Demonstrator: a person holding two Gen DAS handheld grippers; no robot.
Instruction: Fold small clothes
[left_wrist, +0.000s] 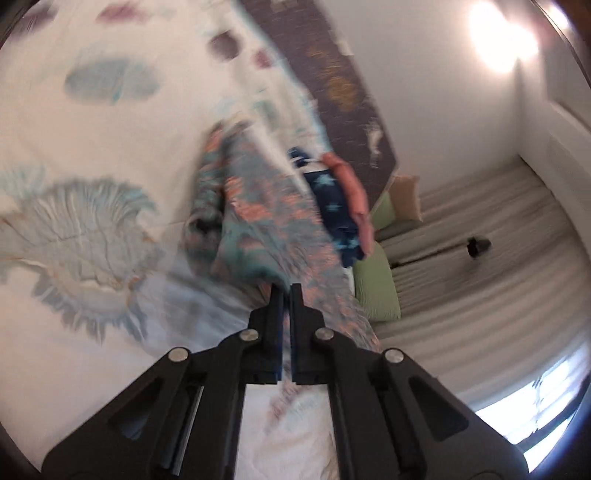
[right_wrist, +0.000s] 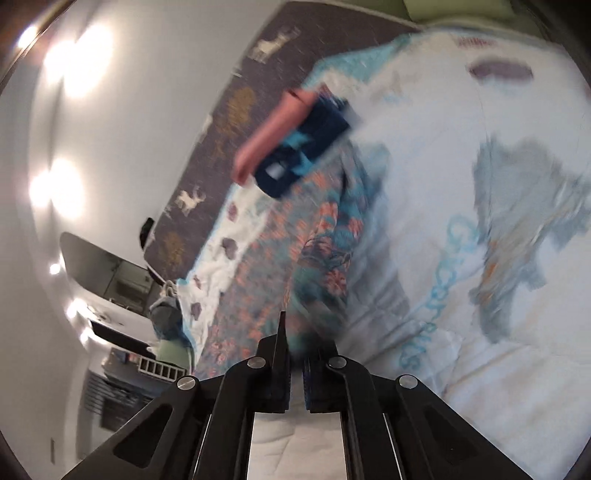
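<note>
Both grippers, left (left_wrist: 284, 291) and right (right_wrist: 293, 332), were clamped on the floral garment's (left_wrist: 258, 206) near edge (blurry); it ran lengthwise away from them across the bed (left_wrist: 92, 129), w/ neither hand nearer.

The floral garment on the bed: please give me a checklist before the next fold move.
1. Left tongs shut on the floral garment: ok.
2. Right tongs shut on the same garment: ok.
3. Garment lying flat on the bedsheet: not ok, it is bunched.
4. Folded pile (navy star cloth, pink cloth) clear of the garment: cannot tell.
5. Sharp view: not ok, blurred.
</note>
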